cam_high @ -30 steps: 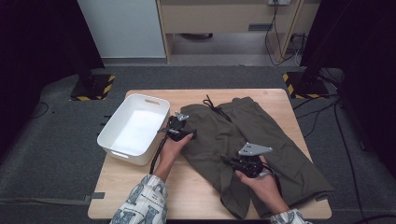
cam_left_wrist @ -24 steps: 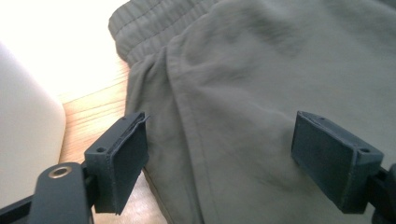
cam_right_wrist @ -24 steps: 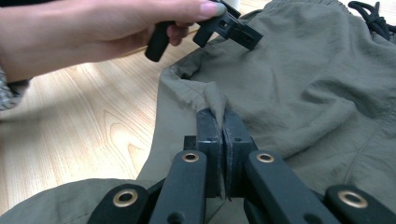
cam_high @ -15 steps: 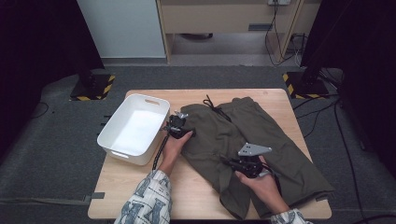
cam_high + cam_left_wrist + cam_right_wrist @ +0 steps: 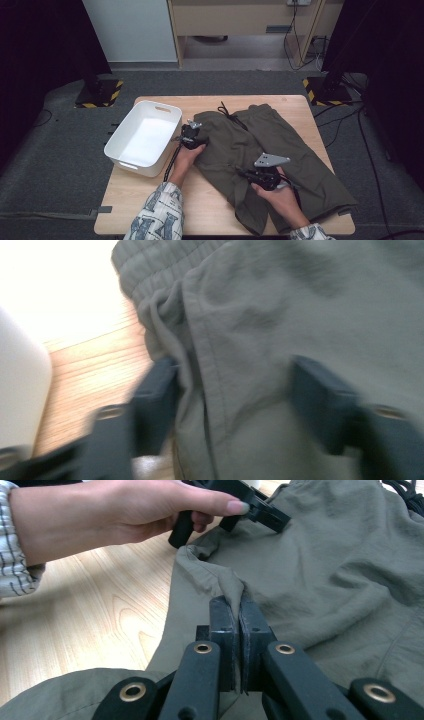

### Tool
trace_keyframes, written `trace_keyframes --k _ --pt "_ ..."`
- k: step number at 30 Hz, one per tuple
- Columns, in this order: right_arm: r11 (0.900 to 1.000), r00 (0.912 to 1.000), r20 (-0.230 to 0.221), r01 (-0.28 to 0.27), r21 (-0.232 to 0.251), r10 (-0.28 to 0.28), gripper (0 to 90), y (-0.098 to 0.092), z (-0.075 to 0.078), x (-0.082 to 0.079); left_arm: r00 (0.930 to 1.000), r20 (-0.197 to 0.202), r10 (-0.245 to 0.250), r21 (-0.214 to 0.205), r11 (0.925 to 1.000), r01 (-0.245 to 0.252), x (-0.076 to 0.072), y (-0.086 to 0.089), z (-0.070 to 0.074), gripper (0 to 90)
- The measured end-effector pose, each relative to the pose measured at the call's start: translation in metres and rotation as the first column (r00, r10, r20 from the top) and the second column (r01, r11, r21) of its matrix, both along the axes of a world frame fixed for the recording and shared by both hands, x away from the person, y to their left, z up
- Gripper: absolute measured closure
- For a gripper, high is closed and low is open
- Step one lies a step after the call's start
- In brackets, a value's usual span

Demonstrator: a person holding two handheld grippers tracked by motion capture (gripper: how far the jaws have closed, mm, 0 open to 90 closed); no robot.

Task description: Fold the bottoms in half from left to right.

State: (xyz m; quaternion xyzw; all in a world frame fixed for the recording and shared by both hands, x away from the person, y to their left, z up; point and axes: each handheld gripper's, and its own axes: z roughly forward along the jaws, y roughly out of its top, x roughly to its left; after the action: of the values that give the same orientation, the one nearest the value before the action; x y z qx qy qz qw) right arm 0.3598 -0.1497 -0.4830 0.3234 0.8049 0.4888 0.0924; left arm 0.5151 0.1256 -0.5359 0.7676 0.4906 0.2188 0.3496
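Olive-green shorts (image 5: 280,145) with a black drawstring lie flat on the wooden table (image 5: 140,210). My left gripper (image 5: 192,134) is at the shorts' left waistband corner. In the left gripper view its jaws (image 5: 235,375) straddle the side seam of the shorts (image 5: 300,300). They have just been closing, with fabric between them and a wide gap still left. My right gripper (image 5: 250,175) rests on the near left leg. In the right gripper view it (image 5: 239,610) is shut on a pinched fold of the shorts (image 5: 340,570), and the left gripper (image 5: 250,505) shows beyond.
A white plastic bin (image 5: 132,167) stands on the table's left part, close beside the left hand, and its wall (image 5: 20,400) shows in the left gripper view. Bare wood lies along the near edge. Dark floor surrounds the table.
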Motion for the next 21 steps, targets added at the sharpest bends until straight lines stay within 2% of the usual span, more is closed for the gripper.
trace_keyframes --k 4,8,12,14,16,21 --pt "0.9999 0.9999 -0.004 0.011 0.008 -0.011 87.5 -0.002 0.000 0.001 0.9999 0.009 -0.008 -0.002 1.0000 0.008 -0.004 0.000 0.000 61.7" --pt "0.9998 0.9999 -0.001 0.015 0.009 -0.015 87.6 -0.004 0.000 0.002 0.9997 0.009 -0.023 0.008 0.9997 0.023 -0.007 0.000 0.001 75.7" --pt "0.9995 0.9996 0.009 0.027 0.016 -0.027 88.1 -0.005 0.002 0.002 0.9998 -0.003 -0.022 0.014 0.9997 0.022 -0.010 0.000 0.003 82.6" --pt "0.9988 0.9990 0.022 0.038 0.030 -0.039 88.3 -0.006 0.005 0.001 0.9998 -0.008 -0.016 0.004 0.9999 0.016 -0.011 0.000 0.007 84.9" --pt "0.9984 0.9986 0.033 0.041 0.038 -0.043 88.4 -0.007 0.008 0.001 0.9998 0.011 -0.019 0.006 0.9998 0.019 -0.013 0.000 0.013 85.6" --pt "0.9973 0.9979 0.042 0.045 0.058 -0.048 88.4 -0.009 0.015 0.000 0.9985 0.048 -0.024 -0.030 0.9992 0.026 -0.020 0.002 0.033 86.2"
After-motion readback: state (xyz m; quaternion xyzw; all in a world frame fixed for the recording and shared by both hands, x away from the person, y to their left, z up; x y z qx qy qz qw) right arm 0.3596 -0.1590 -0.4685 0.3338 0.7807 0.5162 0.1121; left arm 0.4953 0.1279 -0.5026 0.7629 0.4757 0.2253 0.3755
